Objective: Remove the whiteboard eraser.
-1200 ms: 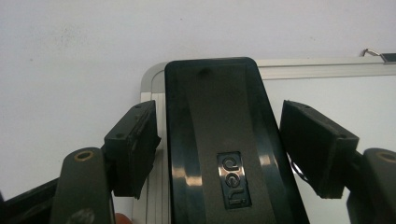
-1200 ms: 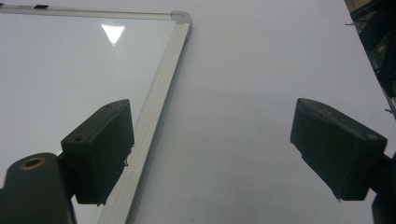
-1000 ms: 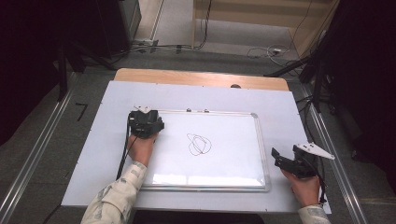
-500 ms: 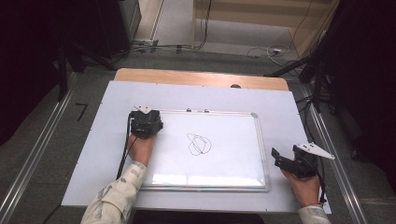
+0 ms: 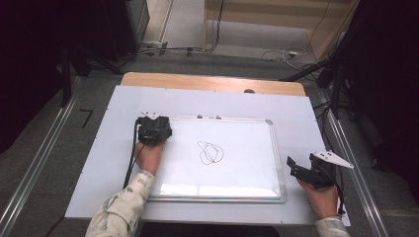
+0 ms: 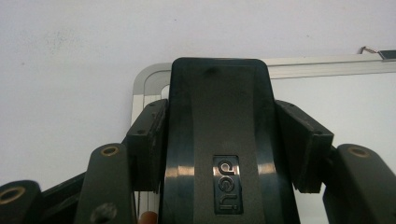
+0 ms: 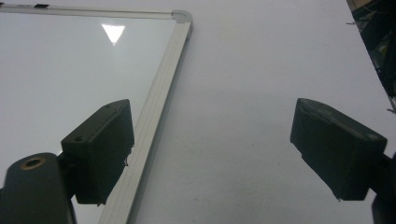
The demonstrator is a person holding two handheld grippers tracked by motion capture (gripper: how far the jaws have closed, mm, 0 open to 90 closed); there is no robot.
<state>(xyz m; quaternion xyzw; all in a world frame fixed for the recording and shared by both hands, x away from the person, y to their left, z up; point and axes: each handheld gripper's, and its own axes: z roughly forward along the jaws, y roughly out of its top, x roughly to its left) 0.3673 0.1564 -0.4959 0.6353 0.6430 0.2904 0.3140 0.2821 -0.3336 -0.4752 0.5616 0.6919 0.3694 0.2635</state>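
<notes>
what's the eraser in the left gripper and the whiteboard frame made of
Eraser: likely hard moulded plastic, glossy black, judging by its sheen and embossed logo. It sits clamped in the left gripper. Whiteboard frame: looks like brushed aluminium, matt silver with lengthwise grooves; its rounded corner pieces may be plastic.

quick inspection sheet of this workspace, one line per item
surface: table under a white sheet, wooden far edge.
job's things: whiteboard lies flat with a black scribble; black deli eraser at its far left corner.
clutter: small bits at the board's far rim.
grippers: left gripper shut on the eraser; right gripper open, beside the board.
cables: black cable trails from the left gripper; more on the floor.
surroundings: grey floor, dark stands.
</notes>
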